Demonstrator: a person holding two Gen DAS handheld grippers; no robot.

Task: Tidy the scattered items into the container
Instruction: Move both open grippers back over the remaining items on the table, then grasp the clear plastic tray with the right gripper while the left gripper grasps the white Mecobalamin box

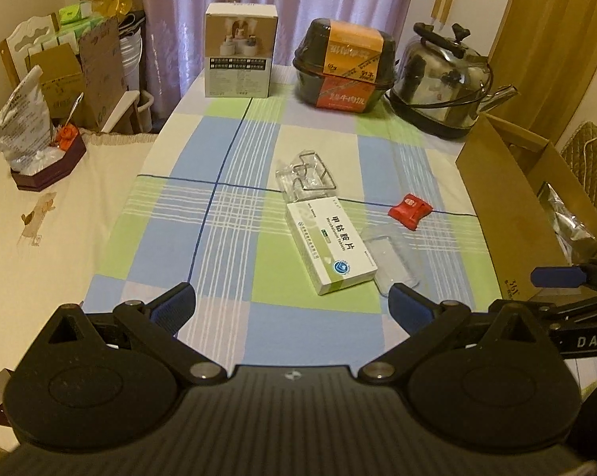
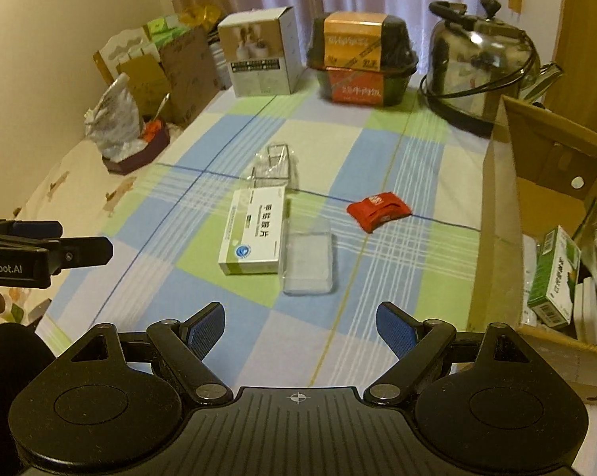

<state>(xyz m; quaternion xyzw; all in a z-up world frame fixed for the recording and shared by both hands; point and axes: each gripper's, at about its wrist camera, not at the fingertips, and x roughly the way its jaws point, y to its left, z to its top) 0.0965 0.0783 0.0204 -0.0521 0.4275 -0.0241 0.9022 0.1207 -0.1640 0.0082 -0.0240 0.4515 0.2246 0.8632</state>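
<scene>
On the checked tablecloth (image 2: 227,317) four items are left — medicine box (image 2: 254,234), clear tray (image 2: 308,263), red packet (image 2: 379,210), bagged wire piece (image 2: 276,168) — while the cardboard box (image 2: 496,214) is partly filled (left gripper (image 1: 292,307) and right gripper (image 2: 300,327) both spread, nothing held).

left tool (image 2: 72,244): "enRobot.AI" | right tool (image 1: 568,277): "DAS" | medicine box (image 1: 330,246): "甲钴胺片"

Along the desk's (image 1: 227,238) far edge stand a white carton (image 1: 240,50), a black boxed meal (image 1: 344,64) and a steel kettle (image 1: 443,79).

Right claw (image 2: 300,329) gapes empty above the tablecloth (image 2: 258,329); medicine box (image 2: 254,234) touches clear case (image 2: 308,263).
</scene>
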